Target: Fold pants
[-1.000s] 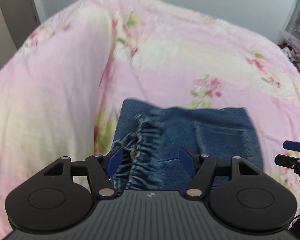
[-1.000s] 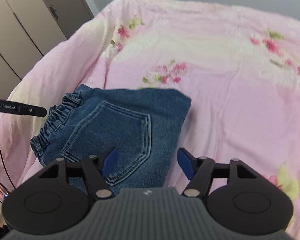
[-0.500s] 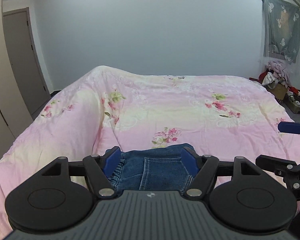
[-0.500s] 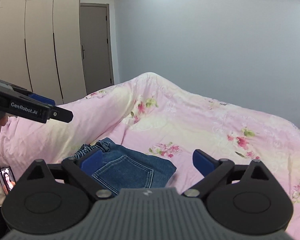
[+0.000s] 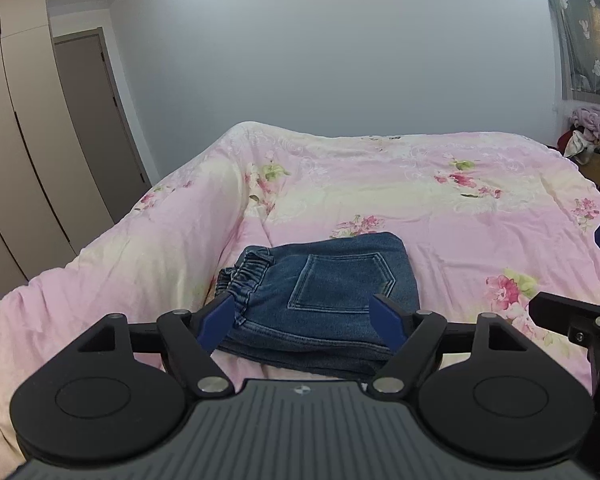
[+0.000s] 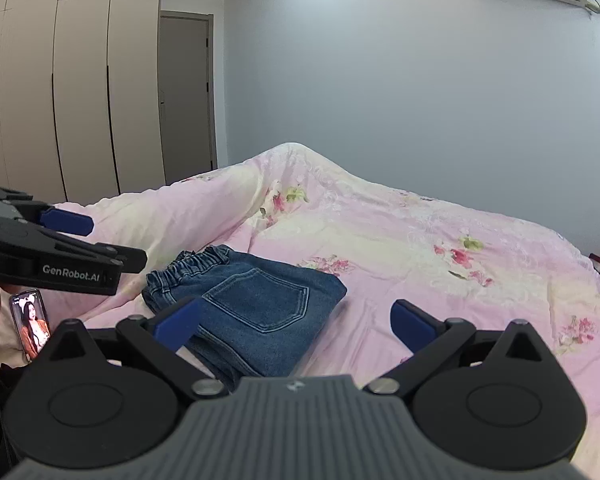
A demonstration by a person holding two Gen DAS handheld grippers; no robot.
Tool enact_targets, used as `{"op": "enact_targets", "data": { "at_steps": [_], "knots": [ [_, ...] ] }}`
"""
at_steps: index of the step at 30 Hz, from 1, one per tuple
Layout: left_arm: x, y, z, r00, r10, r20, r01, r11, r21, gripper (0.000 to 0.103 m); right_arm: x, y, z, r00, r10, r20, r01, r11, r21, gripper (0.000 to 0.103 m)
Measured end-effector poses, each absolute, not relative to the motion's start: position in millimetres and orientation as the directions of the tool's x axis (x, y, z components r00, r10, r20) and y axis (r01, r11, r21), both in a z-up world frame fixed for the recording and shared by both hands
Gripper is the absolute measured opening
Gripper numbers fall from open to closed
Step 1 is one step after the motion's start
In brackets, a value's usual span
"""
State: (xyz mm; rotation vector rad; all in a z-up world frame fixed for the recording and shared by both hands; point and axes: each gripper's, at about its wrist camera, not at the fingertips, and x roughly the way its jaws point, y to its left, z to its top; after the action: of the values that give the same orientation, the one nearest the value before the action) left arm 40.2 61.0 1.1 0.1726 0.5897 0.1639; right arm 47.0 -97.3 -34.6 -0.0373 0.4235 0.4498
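Observation:
The blue jeans (image 5: 332, 292) lie folded into a compact rectangle on the pink floral bed cover (image 5: 440, 200), back pocket up and elastic waistband to the left. My left gripper (image 5: 304, 316) hovers in front of them, back from the fabric. Its jaws are opening and nothing is between the pads. In the right wrist view the jeans (image 6: 256, 300) sit left of centre. My right gripper (image 6: 296, 320) is likewise held off the cloth, jaws opening wide and holding nothing. The left gripper's fingers (image 6: 60, 268) reach in from the left edge of that view.
A phone (image 6: 30, 324) with a lit screen lies at the bed's near left edge. Beige wardrobes (image 6: 60, 100) and a door (image 6: 186, 96) stand to the left. A heap of clothes (image 5: 588, 136) sits past the bed's right side under a curtain (image 5: 588, 36).
Both grippers drew back and up from the jeans and tilted upward, so the wall came into view. Their jaws widened. The jeans stayed folded where they lay.

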Motion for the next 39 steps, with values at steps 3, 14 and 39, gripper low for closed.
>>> {"op": "enact_targets", "data": {
  "at_steps": [3, 14, 39],
  "knots": [
    [32, 67, -14, 0.808, 0.181, -0.561, -0.107, 0.981, 0.163, 0.09, 44, -92, -44, 0.805, 0.413, -0.427, -0.429, 0.901, 0.061, 0.098],
    [44, 81, -52, 0.752, 0.185, -0.632, -0.115, 0.982, 0.151, 0.091, 63, -68, -74, 0.767, 0.374, -0.521, -0.39, 0.917, 0.084, 0.098],
    [46, 85, -54, 0.731, 0.176, -0.659, -0.111, 0.984, 0.14, 0.092, 65, -60, -87, 0.747, 0.366, -0.554, -0.378, 0.921, 0.099, 0.098]
  ]
}}
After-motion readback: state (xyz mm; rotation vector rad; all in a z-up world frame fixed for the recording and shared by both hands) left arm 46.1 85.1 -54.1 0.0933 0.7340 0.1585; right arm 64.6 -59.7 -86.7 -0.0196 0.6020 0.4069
